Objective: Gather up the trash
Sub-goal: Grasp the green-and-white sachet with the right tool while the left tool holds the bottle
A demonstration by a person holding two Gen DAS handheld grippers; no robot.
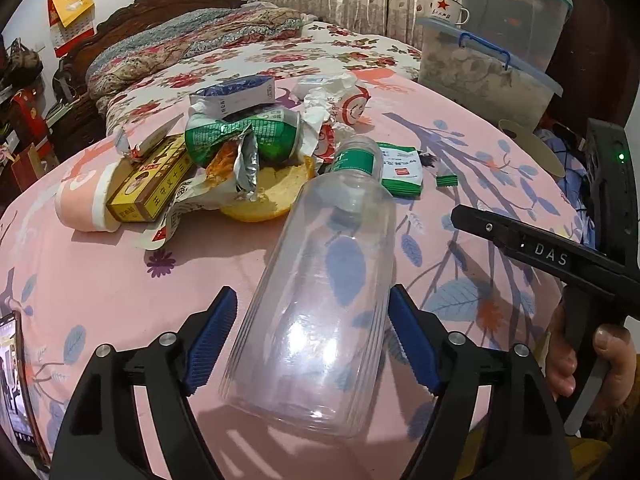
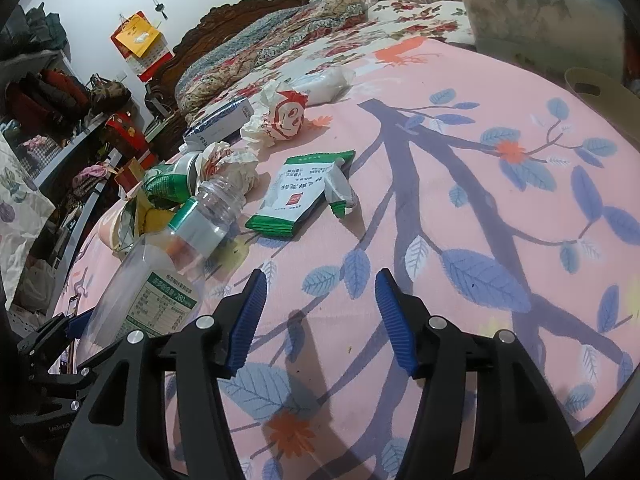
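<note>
A clear plastic bottle (image 1: 320, 292) with a green label lies uncapped on the pink leaf-print sheet (image 1: 120, 280). My left gripper (image 1: 312, 290) straddles its body, open: the left pad (image 1: 212, 340) stands apart from it and the right pad (image 1: 408, 340) sits at its edge. Beyond it lies a trash pile: a crushed green can (image 1: 240, 136), a yellow box (image 1: 148, 188), a pink paper cup (image 1: 84, 204), a green-white sachet (image 1: 402, 170) and crumpled wrappers (image 1: 340, 96). My right gripper (image 2: 320, 274) is open over bare sheet, right of the bottle (image 2: 160, 272) and short of the sachet (image 2: 304, 192).
Stacked plastic storage bins (image 1: 492, 52) with an enamel mug (image 1: 444, 10) stand at the back right. A floral quilt (image 1: 200, 44) covers the bed behind. A phone (image 1: 16, 380) lies at the left edge. A person's hand (image 1: 600, 360) grips the right tool.
</note>
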